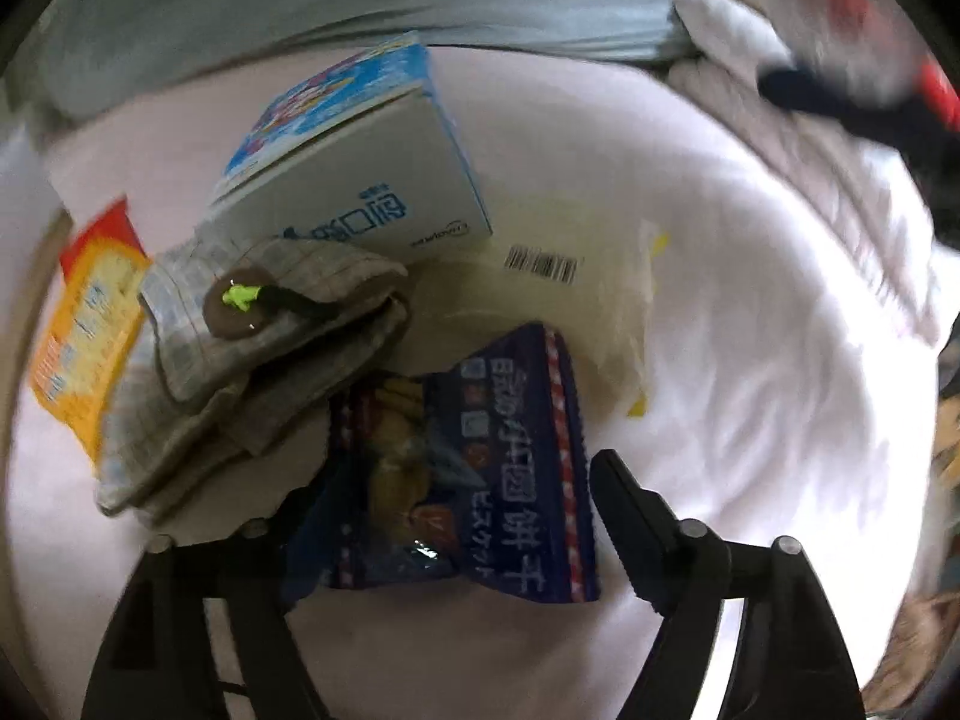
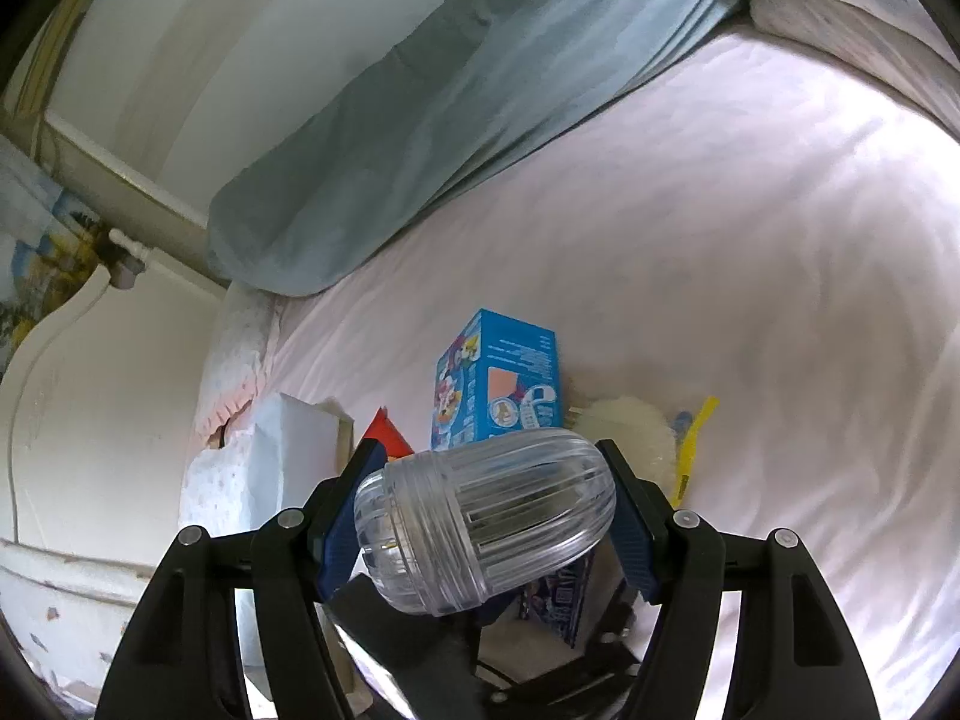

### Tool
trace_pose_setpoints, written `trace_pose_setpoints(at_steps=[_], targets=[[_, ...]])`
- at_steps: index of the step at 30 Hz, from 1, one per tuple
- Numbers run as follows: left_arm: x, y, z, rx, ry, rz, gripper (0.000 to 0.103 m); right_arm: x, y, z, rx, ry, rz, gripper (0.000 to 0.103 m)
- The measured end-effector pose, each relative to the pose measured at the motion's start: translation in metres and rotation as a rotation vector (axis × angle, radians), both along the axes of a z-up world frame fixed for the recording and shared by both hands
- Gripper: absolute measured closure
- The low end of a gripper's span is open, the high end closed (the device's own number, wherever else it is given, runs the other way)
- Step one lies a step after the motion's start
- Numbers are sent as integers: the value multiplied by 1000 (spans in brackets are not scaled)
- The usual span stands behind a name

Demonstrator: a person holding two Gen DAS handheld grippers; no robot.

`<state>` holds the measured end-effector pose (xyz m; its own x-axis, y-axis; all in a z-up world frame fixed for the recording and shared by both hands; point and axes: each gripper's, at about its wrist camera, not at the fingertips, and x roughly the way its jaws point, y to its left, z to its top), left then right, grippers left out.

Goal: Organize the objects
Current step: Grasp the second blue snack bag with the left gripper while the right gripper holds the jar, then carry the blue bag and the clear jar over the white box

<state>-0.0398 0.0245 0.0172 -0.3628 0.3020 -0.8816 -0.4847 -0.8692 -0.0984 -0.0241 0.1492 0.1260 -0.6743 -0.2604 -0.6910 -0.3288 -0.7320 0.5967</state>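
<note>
My left gripper is open, its fingers on either side of a dark blue biscuit bag that lies on a pale pink bed sheet. A folded checked cloth, a blue-and-white box and an orange packet lie beyond it. My right gripper is shut on a clear ribbed plastic jar, held tilted above the bed. Below it, the blue box stands upright and part of the biscuit bag shows.
A clear plastic bag with a barcode lies beside the box. A grey-blue pillow runs along the wall side. Clothes are heaped at the far right. A white headboard and a yellow-handled fluffy item are nearby.
</note>
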Motion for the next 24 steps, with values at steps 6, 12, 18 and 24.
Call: trace_pose_setpoints(at_steps=[6,12,18,24], targets=[[-12,-34,32,100,-39,78,77,1,-4,5,44,-4,0,34],[0,-66,95,178,109,86,77,-3,-16,8,61,4,26,34],[12,-118,143,195,228,187,77,-13,-50,8,11,31,136,34],[13,-172,177,218,342,303,77,-27,-116,24,64,81,301,34]])
